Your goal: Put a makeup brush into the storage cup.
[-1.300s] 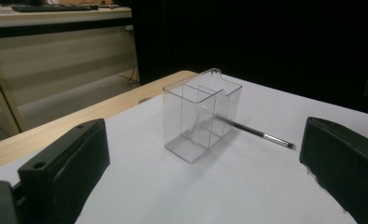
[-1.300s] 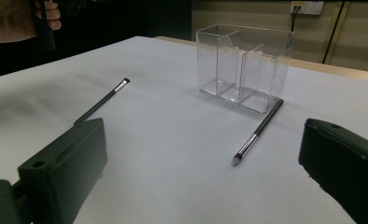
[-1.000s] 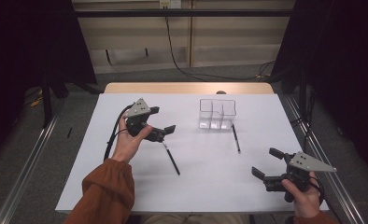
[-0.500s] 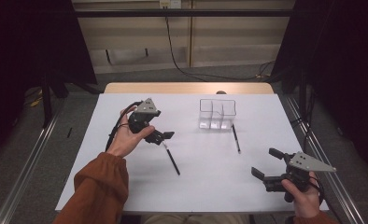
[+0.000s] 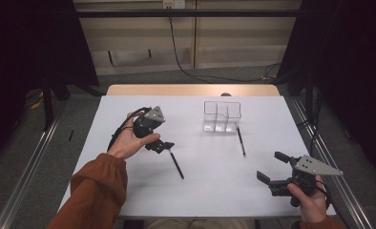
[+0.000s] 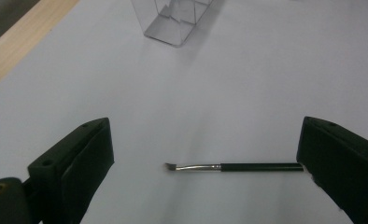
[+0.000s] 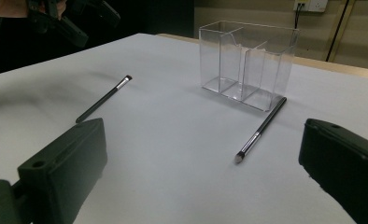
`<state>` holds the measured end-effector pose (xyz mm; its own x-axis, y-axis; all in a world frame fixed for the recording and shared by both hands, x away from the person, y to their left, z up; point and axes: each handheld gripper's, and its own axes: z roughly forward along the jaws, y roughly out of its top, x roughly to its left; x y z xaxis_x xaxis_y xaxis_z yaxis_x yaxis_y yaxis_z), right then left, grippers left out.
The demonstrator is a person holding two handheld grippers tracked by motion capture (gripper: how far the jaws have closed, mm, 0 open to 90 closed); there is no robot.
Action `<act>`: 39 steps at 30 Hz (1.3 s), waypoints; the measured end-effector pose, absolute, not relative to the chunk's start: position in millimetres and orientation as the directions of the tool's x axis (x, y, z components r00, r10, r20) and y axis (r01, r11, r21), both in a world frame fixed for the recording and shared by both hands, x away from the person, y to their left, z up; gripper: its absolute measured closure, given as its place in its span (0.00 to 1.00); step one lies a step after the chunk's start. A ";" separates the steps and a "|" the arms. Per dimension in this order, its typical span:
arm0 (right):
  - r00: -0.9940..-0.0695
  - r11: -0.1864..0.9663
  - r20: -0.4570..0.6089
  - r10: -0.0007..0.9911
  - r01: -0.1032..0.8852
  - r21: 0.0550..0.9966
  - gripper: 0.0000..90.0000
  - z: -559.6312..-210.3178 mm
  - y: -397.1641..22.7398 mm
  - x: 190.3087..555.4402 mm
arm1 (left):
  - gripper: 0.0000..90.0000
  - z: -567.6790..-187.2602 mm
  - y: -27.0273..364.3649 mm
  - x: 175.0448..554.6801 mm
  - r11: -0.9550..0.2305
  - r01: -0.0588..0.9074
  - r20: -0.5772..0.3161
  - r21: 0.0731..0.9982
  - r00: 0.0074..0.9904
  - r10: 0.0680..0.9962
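Note:
A black-handled brush (image 5: 176,165) lies left of centre on the white table; the left gripper view has this brush (image 6: 233,166) lying crosswise, bristles pointing left. My left gripper (image 5: 161,145) hovers open over its far end, jaws wide on either side of it and touching nothing (image 6: 205,140). A second brush (image 5: 241,140) lies against the front right corner of a clear compartment organizer (image 5: 222,116). My right gripper (image 5: 273,167) stands open and empty near the front right edge, facing the second brush (image 7: 261,129) and the organizer (image 7: 247,60).
The white table top (image 5: 205,191) ends in a wooden strip (image 5: 191,90) at the far side. Metal rails run along the floor on both sides, and a cable (image 5: 186,62) trails behind the table. The organizer's compartments look empty.
My left gripper has tipped its jaws down and slightly back toward the near brush's far end, and the forearm has swung left. The right gripper and both brushes have stayed put.

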<state>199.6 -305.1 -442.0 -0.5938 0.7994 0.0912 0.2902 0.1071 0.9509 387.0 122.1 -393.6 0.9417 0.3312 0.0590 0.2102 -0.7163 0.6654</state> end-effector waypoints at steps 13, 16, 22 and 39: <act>-0.591 0.111 0.087 0.802 0.292 0.950 0.00 -442.5 -304.7 200.2 | 0.04 -401.2 109.5 395.9 -0.789 0.140 0.049 0.598 0.976 0.211; -0.591 0.113 0.090 0.801 0.297 0.948 0.00 -442.6 -304.3 200.2 | 0.04 -408.9 104.2 396.4 -0.813 0.120 0.049 0.570 0.983 0.180; -0.593 0.111 0.090 0.800 0.294 0.949 0.00 -442.6 -304.8 199.7 | 0.05 -419.1 97.1 394.9 -0.844 0.110 0.024 0.524 0.989 0.144; -0.599 0.106 0.101 0.795 0.301 0.948 0.00 -442.9 -304.2 200.5 | 0.10 -442.3 86.6 396.4 -0.905 0.017 0.006 0.425 1.000 0.021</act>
<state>200.5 -304.2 -442.9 -0.5986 0.7946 0.1008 0.3007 0.1062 0.9478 396.4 86.6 -442.3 0.9998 0.0211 0.0056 0.0167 -0.9051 0.4250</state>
